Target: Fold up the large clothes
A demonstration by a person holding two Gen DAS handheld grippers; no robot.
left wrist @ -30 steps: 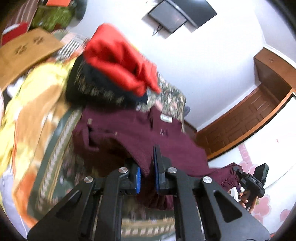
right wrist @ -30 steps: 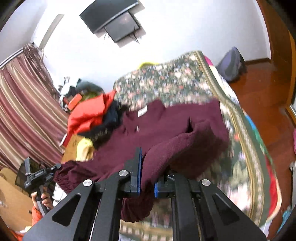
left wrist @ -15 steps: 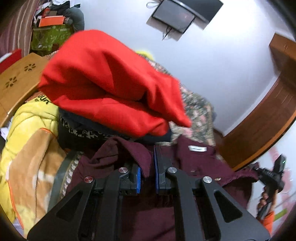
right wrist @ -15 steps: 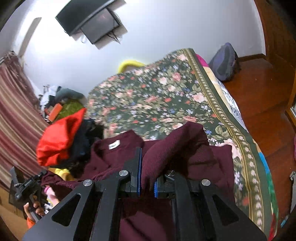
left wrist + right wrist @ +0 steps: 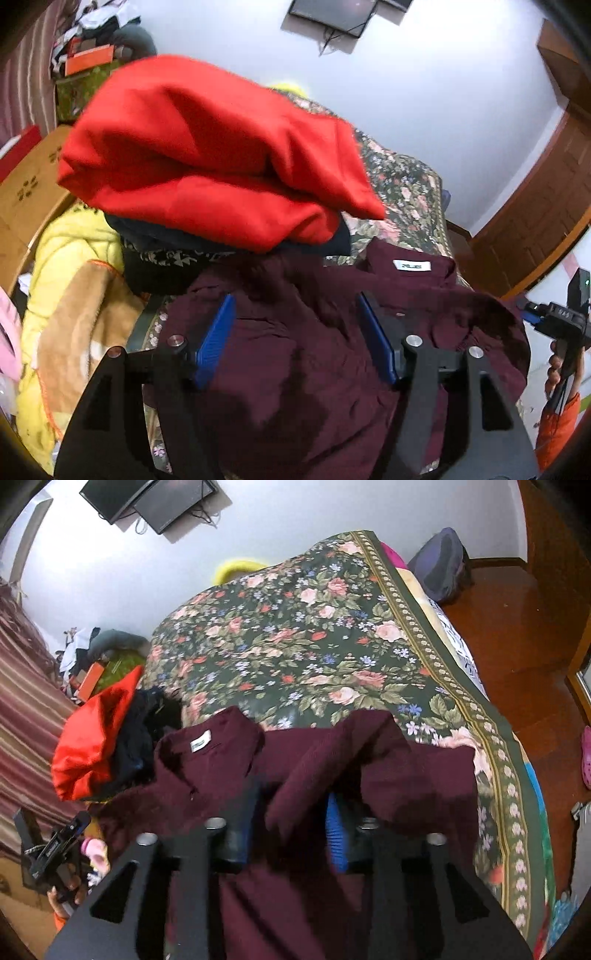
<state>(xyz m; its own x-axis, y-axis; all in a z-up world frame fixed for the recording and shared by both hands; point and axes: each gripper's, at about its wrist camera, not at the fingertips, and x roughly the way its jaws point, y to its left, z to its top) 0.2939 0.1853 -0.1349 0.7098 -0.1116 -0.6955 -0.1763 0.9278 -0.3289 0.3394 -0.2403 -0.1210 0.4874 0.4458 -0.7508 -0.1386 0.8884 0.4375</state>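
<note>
Item: maroon knit garment (image 5: 295, 354), large, with collar and white neck label (image 5: 412, 266); lies bunched on the near end of the bed, over the floral bedspread (image 5: 303, 642), collar end toward the far side, a raised fold (image 5: 332, 760) standing up in the middle in the right wrist view. Left tool (image 5: 295, 332): blue-padded fingers (image 5: 216, 336) spread wide, poised over the garment's left part, cloth lying between and beneath them, nothing clamped. Right tool (image 5: 291, 823): fingers apart, the raised fold draped down between them; its blue pad (image 5: 336, 834) shows on the right side, the left one largely in shadow; whether the pads touch the cloth cannot be told, no clamp visible. Adjacent stock: red garment (image 5: 207, 162) folded on top of a dark patterned garment (image 5: 166, 258), the pile just beside the maroon collar on the left; yellow-and-tan blanket (image 5: 70, 295) further left, at the bed edge. Surroundings: wall-mounted screen (image 5: 147, 498) on the white wall; striped curtain (image 5: 22, 701) at left; grey bag (image 5: 439, 565) on the wooden floor (image 5: 517, 635) beyond the bed's right side.
</note>
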